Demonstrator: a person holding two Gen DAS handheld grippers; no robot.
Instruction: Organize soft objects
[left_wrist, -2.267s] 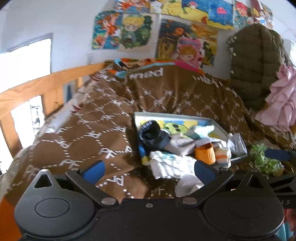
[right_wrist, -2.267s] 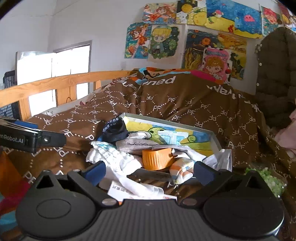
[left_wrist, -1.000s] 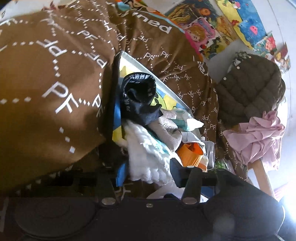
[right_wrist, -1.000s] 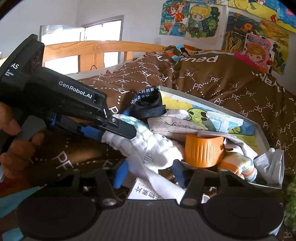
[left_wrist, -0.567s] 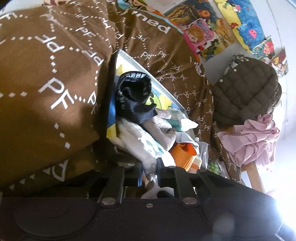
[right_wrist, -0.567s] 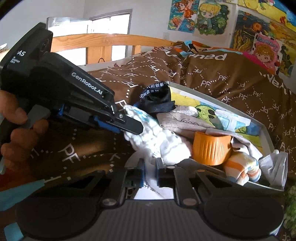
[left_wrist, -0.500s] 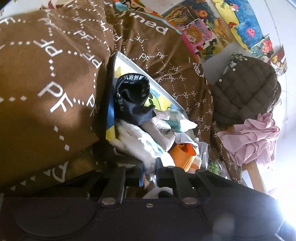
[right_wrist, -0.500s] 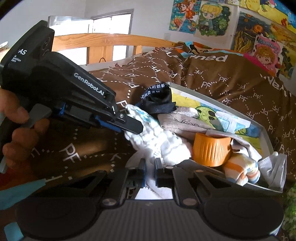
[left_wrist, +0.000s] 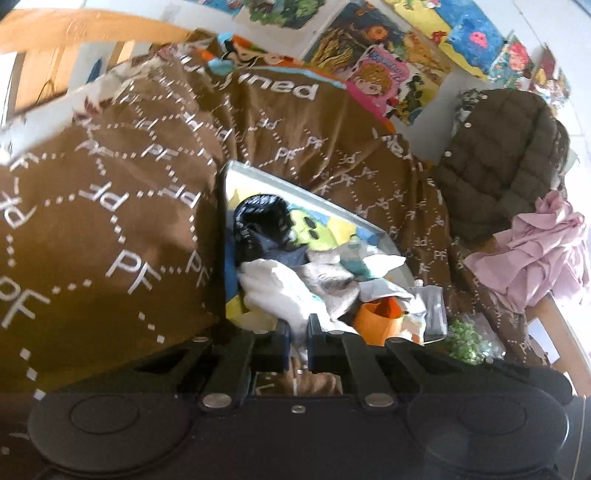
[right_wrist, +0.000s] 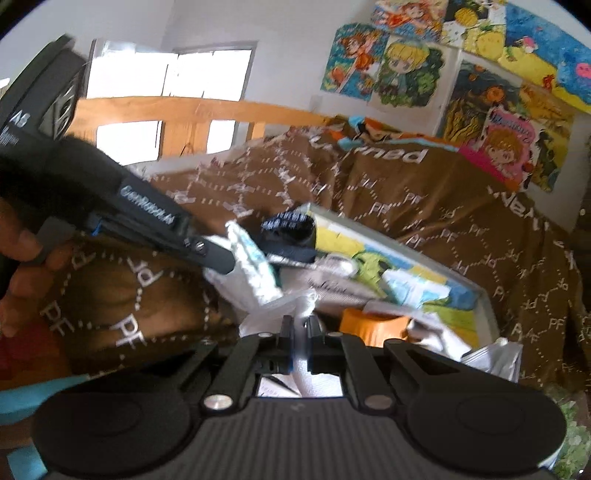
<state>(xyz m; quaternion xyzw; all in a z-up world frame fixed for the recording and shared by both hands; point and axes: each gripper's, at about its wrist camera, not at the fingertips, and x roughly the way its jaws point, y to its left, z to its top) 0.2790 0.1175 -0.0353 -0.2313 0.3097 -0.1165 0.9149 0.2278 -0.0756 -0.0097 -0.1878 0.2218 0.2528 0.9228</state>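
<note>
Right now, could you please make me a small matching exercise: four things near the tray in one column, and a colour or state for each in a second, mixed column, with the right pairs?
Things:
1. white fluffy cloth
2. ribbed cup
3. rolled sock
4. quilted jacket

Colour or state:
A. orange, lying in the tray
B. dark, with white lettering on its band
C. olive brown, hanging at the far right
D. pinched between the fingers of both the left gripper and the right gripper

Pairs: 1-D, 2-A, 3-B, 4-C
</note>
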